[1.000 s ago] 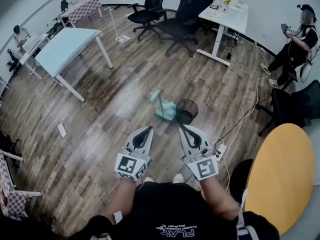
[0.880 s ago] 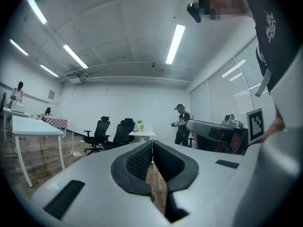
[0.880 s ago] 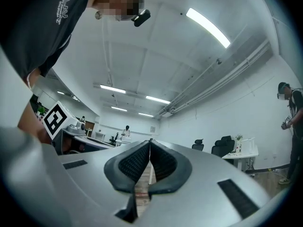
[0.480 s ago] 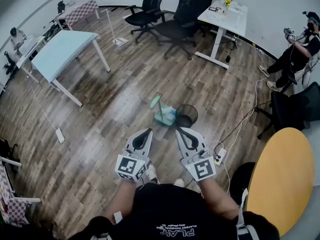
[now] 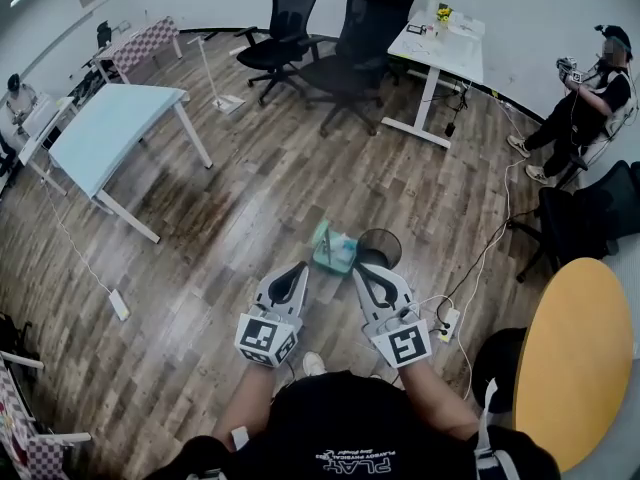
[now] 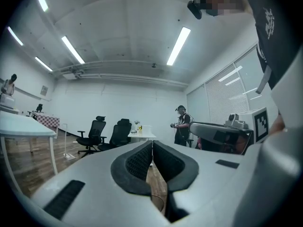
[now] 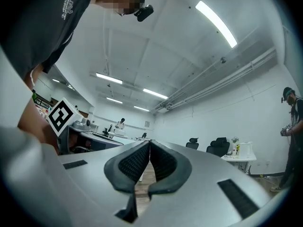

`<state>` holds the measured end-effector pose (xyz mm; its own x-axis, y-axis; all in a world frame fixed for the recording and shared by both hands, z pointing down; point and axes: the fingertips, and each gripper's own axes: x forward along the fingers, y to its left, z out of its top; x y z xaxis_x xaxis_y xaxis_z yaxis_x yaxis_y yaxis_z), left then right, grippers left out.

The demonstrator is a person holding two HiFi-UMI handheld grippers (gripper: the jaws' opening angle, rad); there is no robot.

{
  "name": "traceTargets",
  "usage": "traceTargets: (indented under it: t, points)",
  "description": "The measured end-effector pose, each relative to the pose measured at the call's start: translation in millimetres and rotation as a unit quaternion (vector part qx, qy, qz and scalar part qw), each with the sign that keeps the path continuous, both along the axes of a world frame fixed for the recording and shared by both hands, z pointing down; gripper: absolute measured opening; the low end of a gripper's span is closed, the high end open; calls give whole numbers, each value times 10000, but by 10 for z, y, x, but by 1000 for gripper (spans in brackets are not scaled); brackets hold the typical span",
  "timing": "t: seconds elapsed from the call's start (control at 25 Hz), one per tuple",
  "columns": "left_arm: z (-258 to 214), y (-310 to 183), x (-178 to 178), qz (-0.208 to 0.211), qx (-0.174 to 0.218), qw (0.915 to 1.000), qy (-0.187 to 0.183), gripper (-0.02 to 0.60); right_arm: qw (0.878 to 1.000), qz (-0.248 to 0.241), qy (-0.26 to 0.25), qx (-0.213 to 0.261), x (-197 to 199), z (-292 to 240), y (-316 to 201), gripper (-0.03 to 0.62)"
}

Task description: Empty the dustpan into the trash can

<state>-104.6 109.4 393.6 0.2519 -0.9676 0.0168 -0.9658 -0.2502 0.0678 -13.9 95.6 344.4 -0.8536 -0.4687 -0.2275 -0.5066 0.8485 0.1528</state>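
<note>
In the head view a teal dustpan with an upright handle stands on the wooden floor. A black mesh trash can stands right beside it on its right. My left gripper is held just short of the dustpan, its jaws shut and empty. My right gripper is level with it, close to the trash can, also shut and empty. In the left gripper view the left gripper has its pads pressed together with nothing between. The right gripper looks the same in its own view. Neither gripper view shows the dustpan or the can.
A light blue table stands at the left and black office chairs and a white desk at the back. A person stands at far right. A yellow round table, a power strip and cables lie at my right.
Both grippers have moved forward together over the floor toward the dustpan and trash can, which now lie just ahead of the jaw tips. The jaws stayed shut.
</note>
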Motion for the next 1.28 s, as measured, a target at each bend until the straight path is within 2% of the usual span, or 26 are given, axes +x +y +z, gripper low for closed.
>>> traceTargets:
  t: [0.4, 0.76, 0.88, 1.28]
  points:
    - [81, -176, -355, 460, 14, 9989, 56, 25, 9986, 503, 132, 1, -349, 109, -119, 25]
    - [135, -509, -220, 761, -51, 9971, 38, 25, 9975, 683, 188, 45, -308, 112, -405, 25]
    - [129, -704, -216, 736, -51, 9972, 74, 25, 9973, 655, 247, 202, -314, 98, -570, 25]
    - [154, -1488, -268, 432, -128, 9990, 27, 25, 9988, 376, 307, 116, -328, 112, -1443, 25]
